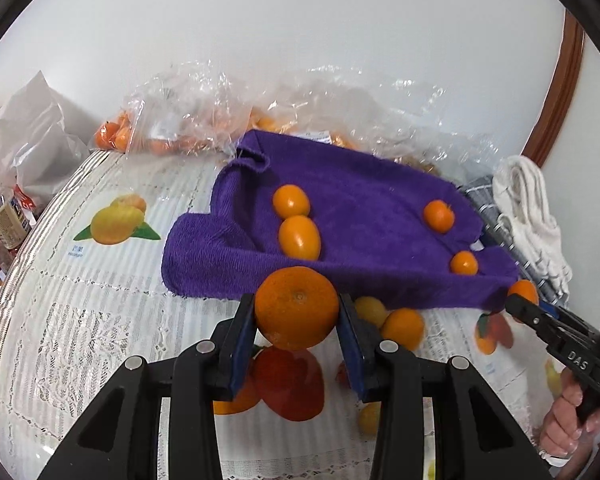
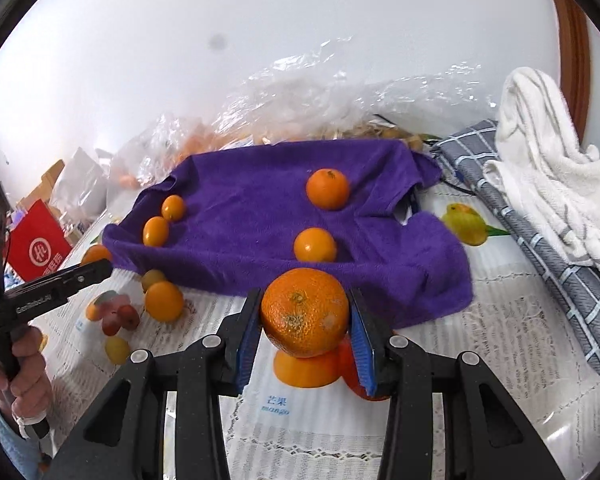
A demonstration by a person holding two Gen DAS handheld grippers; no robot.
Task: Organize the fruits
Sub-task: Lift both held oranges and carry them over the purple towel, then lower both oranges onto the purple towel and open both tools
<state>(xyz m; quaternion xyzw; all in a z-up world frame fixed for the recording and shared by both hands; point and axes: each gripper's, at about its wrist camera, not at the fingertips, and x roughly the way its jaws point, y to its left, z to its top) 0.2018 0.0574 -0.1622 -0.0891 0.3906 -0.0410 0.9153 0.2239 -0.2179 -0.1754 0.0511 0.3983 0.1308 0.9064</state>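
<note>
- Left wrist view, nearest: the left gripper [image 1: 297, 312] is clenched on a large orange [image 1: 297, 307], its blue pads pressed to both sides of the fruit, which is lifted above the surface [image 1: 100, 320].
- Right wrist view, nearest: the right gripper [image 2: 305, 314] grasps a second large orange [image 2: 304, 311] the same way, held above a printed fruit picture captioned "芒果 mango" [image 2: 277, 405] on the white lace-patterned cloth covering the surface.
- Each gripper shows at the edge of the other's view. The right one carries the letters "DAS" [image 1: 577, 359]; the left one bears small white lettering too blurred to read.
- Just beyond, a purple towel [image 1: 348, 208] lies rumpled on the surface. Four small orange fruits rest on it: two touching at its left side [image 1: 291, 201] [image 1: 299, 237], two apart at its right [image 1: 439, 216] [image 1: 464, 263].
- More small fruits [image 2: 164, 301] sit on the surface at the towel's near edge.
- To the right, a grey checked cloth [image 2: 560, 280] lies under a white towel [image 2: 540, 168].
- Farther back, clear plastic bags [image 1: 188, 116] hold more orange fruit against the white wall.
- Far left, a red bag with a white round logo [image 2: 40, 242]; its writing is unreadable.
</note>
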